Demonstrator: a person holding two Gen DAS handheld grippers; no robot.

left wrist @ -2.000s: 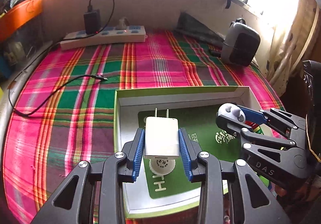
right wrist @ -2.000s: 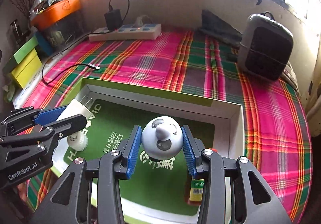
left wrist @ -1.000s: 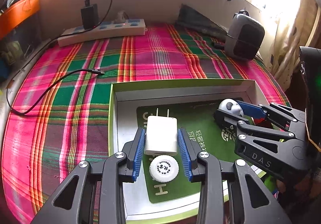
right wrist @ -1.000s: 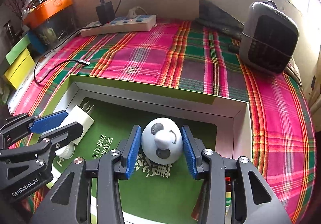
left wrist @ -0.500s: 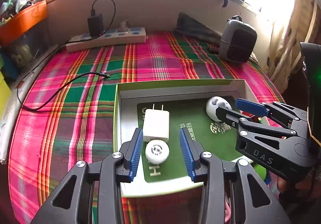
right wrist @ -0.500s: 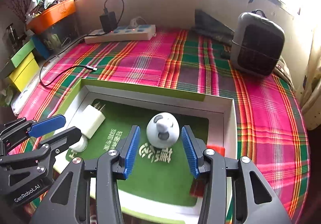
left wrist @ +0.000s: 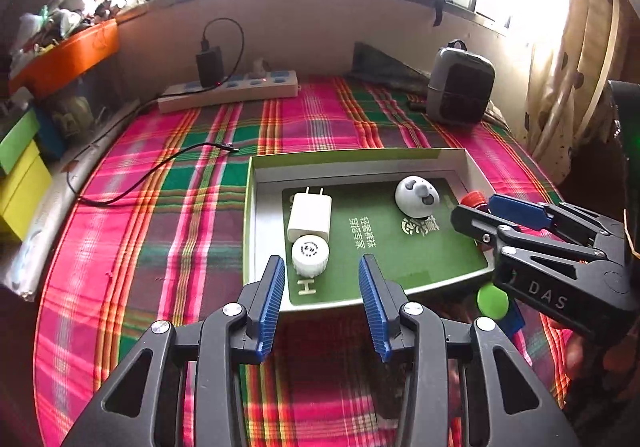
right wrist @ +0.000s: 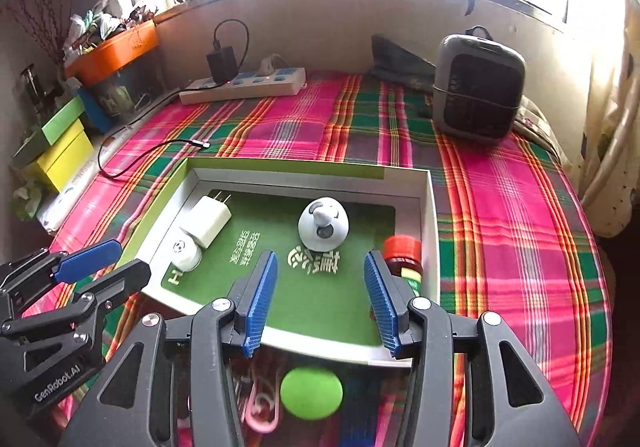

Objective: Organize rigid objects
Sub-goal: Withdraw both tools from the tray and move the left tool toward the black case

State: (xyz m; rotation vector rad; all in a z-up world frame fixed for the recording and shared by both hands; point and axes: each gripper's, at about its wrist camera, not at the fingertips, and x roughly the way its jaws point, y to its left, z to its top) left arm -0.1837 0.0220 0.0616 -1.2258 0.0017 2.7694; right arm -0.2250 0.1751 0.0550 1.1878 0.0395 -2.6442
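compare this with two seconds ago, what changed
Both grippers let go: the left gripper released the white charger, the right gripper the panda toy; jaws have just been opening, empty, pulled back. Both things lie in the tray. White cap unchanged.

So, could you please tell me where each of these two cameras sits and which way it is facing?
Left wrist: rides on the left gripper, looking forward and down at the box on the plaid cloth; its own open fingers show, with the right gripper entering at right.
Right wrist: rides on the right gripper, facing the same way; its open fingers show, with the left gripper at left.
Shared: white charger, round panda figure, power strip, grey heater.
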